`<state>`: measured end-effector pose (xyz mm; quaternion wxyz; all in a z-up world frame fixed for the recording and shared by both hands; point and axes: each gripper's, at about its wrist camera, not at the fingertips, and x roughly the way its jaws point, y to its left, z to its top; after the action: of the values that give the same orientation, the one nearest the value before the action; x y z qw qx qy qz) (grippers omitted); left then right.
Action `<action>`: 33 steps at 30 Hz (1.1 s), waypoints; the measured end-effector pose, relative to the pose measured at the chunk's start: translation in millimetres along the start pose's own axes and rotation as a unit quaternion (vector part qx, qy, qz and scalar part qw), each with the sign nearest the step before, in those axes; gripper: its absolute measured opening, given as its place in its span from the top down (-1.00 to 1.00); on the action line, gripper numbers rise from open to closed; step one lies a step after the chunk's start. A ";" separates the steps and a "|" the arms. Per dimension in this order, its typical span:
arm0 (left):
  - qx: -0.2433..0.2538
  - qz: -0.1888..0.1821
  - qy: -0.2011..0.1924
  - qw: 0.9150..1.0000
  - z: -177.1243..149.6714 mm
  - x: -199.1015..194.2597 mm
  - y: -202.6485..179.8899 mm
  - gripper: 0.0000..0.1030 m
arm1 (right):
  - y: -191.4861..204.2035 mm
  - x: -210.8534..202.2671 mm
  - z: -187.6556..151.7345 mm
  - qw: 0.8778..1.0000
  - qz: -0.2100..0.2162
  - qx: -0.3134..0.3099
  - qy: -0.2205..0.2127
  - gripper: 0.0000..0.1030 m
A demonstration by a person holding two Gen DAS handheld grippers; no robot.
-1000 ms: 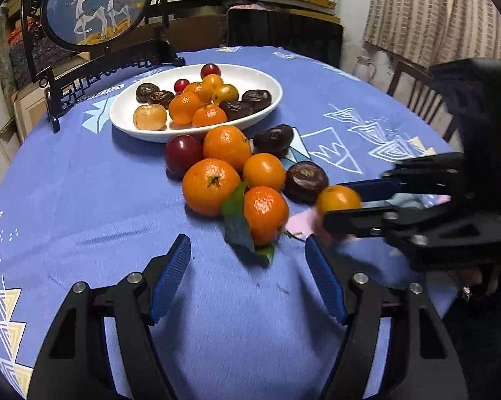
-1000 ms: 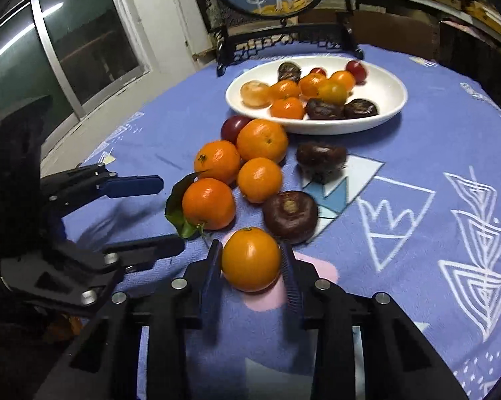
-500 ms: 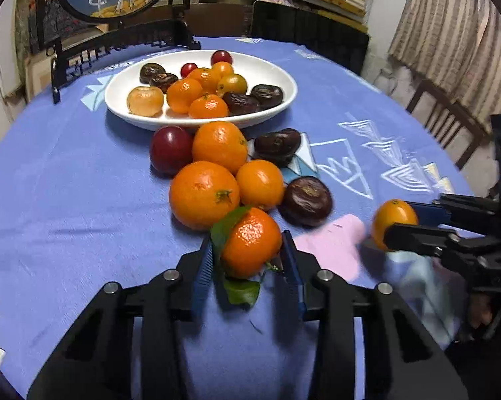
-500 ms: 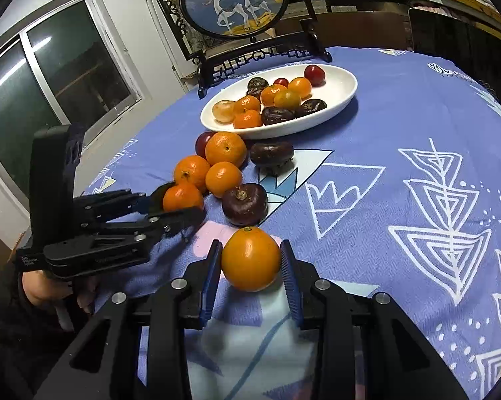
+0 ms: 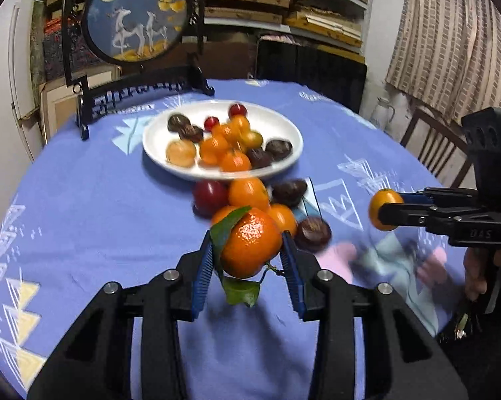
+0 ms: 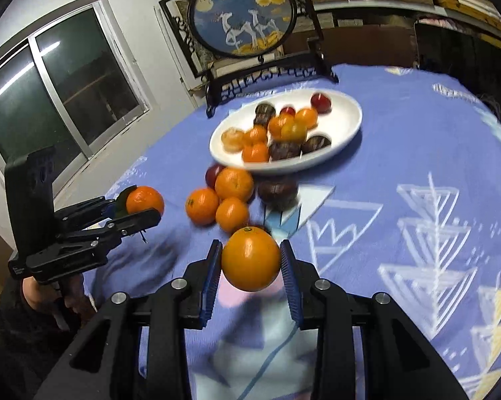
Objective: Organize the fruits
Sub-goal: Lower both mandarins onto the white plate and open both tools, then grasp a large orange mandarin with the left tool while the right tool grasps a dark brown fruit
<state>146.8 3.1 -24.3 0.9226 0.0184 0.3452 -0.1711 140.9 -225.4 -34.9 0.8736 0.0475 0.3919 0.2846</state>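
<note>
Since a second ago, both fruits are coming up off the cloth: the left gripper (image 5: 248,260), then spread wide short of the pile, is now pinching the leafy mandarin (image 5: 250,243) between its blue pads, and the right gripper (image 6: 250,266) is carrying its smooth orange (image 6: 250,259) clear of the tablecloth (image 5: 83,206). Each fruit is sitting squarely between the fingertips, probably so it cannot roll out in transit. Ahead of both pairs of fingers, beyond the loose fruit (image 6: 230,196), the white plate (image 6: 347,113) is waiting, likely the destination.
</note>
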 end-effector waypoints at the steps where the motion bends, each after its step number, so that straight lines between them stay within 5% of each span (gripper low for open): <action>1: -0.001 -0.001 -0.004 1.000 6.6 0.5 3.1 0.26 | -0.7 -1.9 9.0 1.000 -0.003 -0.003 -0.005 0.31; 9: 0.000 -0.003 -0.010 1.000 80.8 47.1 26.9 0.26 | -25.8 20.5 91.3 0.999 -0.018 0.004 -0.029 0.31; 16: -0.026 -0.016 0.035 0.999 118.7 125.6 50.4 0.16 | -58.7 89.9 140.1 0.998 -0.039 0.033 -0.022 0.28; 22: -0.028 -0.007 0.011 1.000 101.3 109.5 54.1 -0.30 | -65.0 88.9 129.3 0.997 -0.032 0.057 -0.033 0.10; 33: 0.079 -0.024 0.070 0.994 7.4 59.8 2.0 -0.33 | -54.8 38.1 49.4 0.995 -0.007 0.084 -0.052 -0.06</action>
<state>194.2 -14.3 -57.3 0.8875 0.0951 0.3946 -0.2182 221.5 -243.8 -42.7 0.8880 0.1325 0.3683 0.2413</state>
